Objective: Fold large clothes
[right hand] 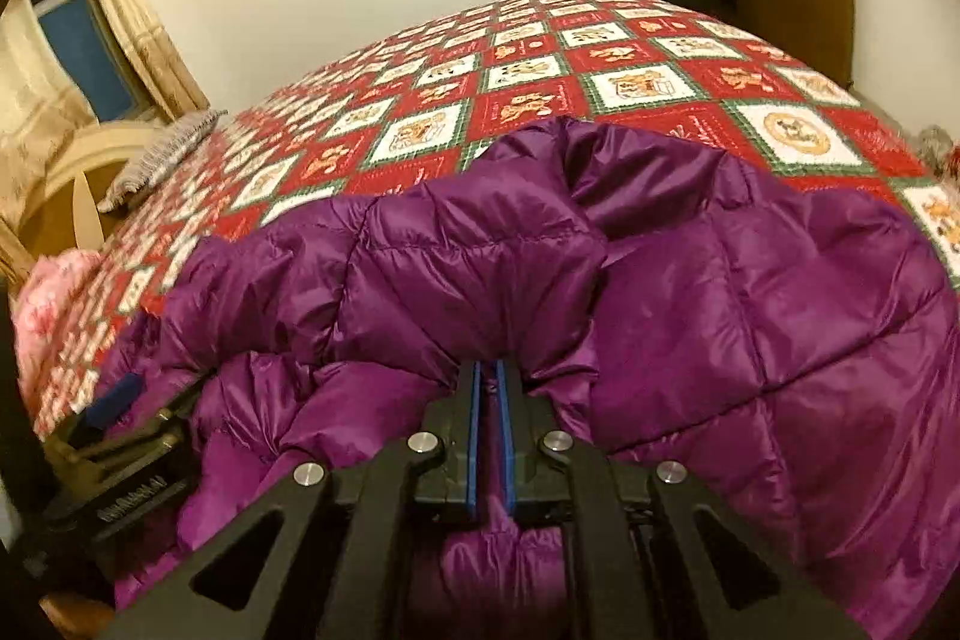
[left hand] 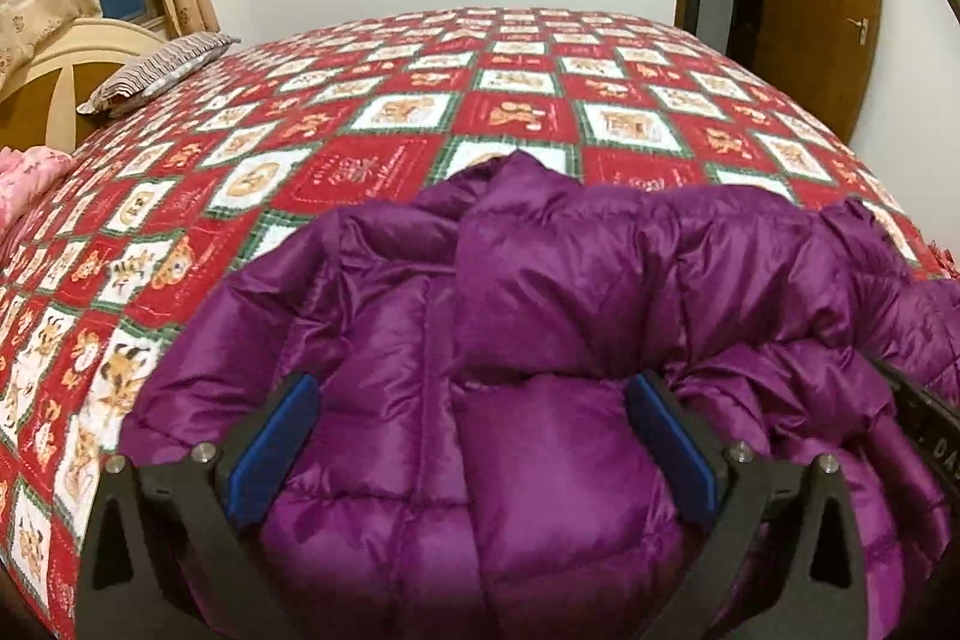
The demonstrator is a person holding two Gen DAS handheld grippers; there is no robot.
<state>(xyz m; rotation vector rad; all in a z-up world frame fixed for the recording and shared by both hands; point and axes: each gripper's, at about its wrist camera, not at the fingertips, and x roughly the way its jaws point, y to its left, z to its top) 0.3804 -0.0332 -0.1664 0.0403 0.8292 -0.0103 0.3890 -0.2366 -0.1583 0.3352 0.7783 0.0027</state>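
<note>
The purple jacket (left hand: 540, 340) lies on the bed (left hand: 420, 112); right gripper (right hand: 491, 400) pinches its edge, left gripper (left hand: 474, 436) gapes wide above it

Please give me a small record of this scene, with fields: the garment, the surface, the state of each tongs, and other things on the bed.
garment: purple puffer jacket, bunched
surface: bed with red checked cover
left tongs: open, jacket between the pads, not pressed
right tongs: shut on a fold of the jacket
other things: striped pillow by the headboard, pink cloth at the bed edge
</note>
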